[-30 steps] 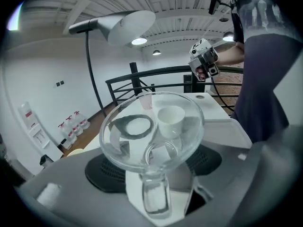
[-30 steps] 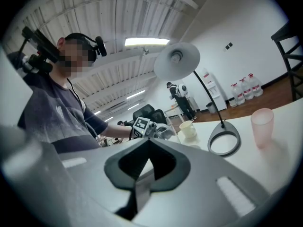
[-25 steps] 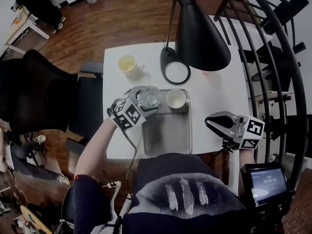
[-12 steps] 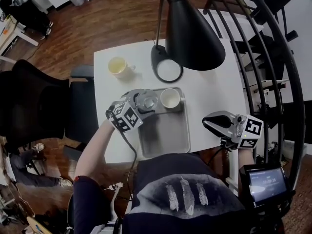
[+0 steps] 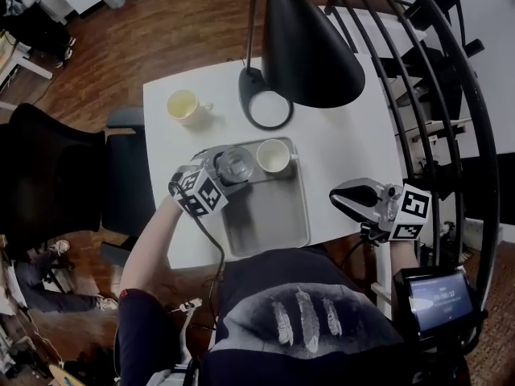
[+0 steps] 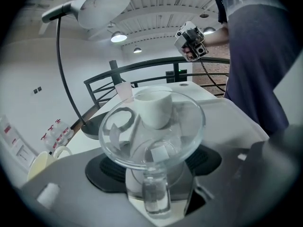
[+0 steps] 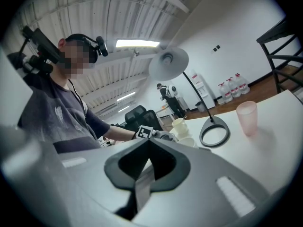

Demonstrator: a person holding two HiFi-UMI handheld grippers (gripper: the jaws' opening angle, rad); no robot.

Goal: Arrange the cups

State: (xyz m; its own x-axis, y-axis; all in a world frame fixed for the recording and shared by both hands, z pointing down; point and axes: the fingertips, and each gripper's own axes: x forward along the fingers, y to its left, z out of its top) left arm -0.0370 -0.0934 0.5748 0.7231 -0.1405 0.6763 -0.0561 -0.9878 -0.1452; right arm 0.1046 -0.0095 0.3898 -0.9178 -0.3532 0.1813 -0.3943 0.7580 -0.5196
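My left gripper (image 5: 228,168) is shut on a clear glass cup (image 5: 238,161) with a handle, at the far left corner of the grey tray (image 5: 269,215). The left gripper view shows the glass cup (image 6: 154,126) upright between the jaws. Whether its base touches the tray I cannot tell. A white cup (image 5: 272,156) stands on the tray just right of the glass; this white cup (image 6: 154,107) shows through the glass. A yellow cup (image 5: 183,104) sits on the table at the far left. My right gripper (image 5: 339,199) hangs shut and empty by the table's near right edge.
A black desk lamp (image 5: 310,47) leans over the table; its ring base (image 5: 268,108) lies behind the tray. A pink cup (image 7: 247,117) stands beside that base. A black office chair (image 5: 56,167) is at the left, and a black railing (image 5: 451,95) at the right.
My left gripper has sunk a little with the glass cup, toward the tray's far left corner. The right gripper has stayed where it was.
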